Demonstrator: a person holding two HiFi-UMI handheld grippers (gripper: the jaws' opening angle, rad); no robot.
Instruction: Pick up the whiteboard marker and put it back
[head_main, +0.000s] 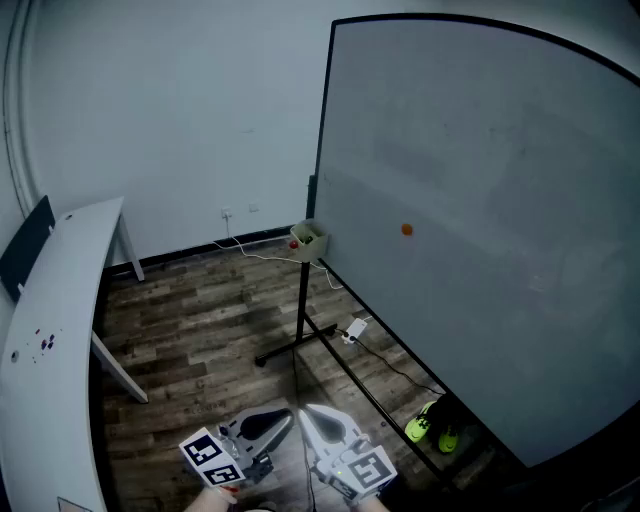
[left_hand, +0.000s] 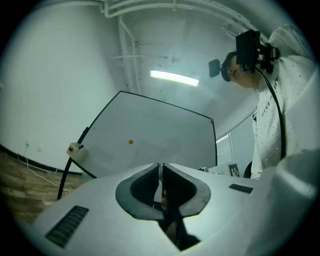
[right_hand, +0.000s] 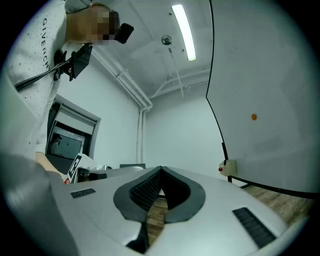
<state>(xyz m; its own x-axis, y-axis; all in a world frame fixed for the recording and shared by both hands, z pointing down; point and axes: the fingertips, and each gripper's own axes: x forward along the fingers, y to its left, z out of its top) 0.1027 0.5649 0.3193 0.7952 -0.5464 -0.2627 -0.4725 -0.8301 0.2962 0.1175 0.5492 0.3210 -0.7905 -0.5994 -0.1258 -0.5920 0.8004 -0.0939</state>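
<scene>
**Both tools shut and empty, marker not picked up**

Most of the head view is taken up by a big grey-white whiteboard (head_main: 480, 200) on a black rolling stand. Everything else is placed from it.

- A small round orange magnet (head_main: 406, 229) is stuck on the whiteboard's face, nearer its left edge than its middle.
- A small beige box (head_main: 308, 240) is fixed at the whiteboard's left edge, about level with the magnet. Something red is seen in it.
- The whiteboard marker can't be made out for sure. That red bit may be part of it, but it's too small to tell. It is certainly not held in either tool.
- The left tool (left_hand: 161, 166) is seen with its grey jaws closed tip to tip and nothing caught between them. It is pointed towards the whiteboard and tilted slightly up, well short of the board.
- The right tool (right_hand: 160, 170) is closed the same way, pads together and empty. The whiteboard's left edge and the beige box are seen to its right.
- In the head view both tools are held side by side, low in front of the whiteboard's stand, over the dark wooden plank floor (head_main: 200, 320).
- A long white tabletop (head_main: 60, 300) is set well to the left of the whiteboard.
- A white plug block (head_main: 355, 328) on a cable is lying on the floor under the whiteboard's left end.
- Two yellow-green things (head_main: 430, 425) are tucked at the whiteboard's foot, too small to tell what they are.
</scene>
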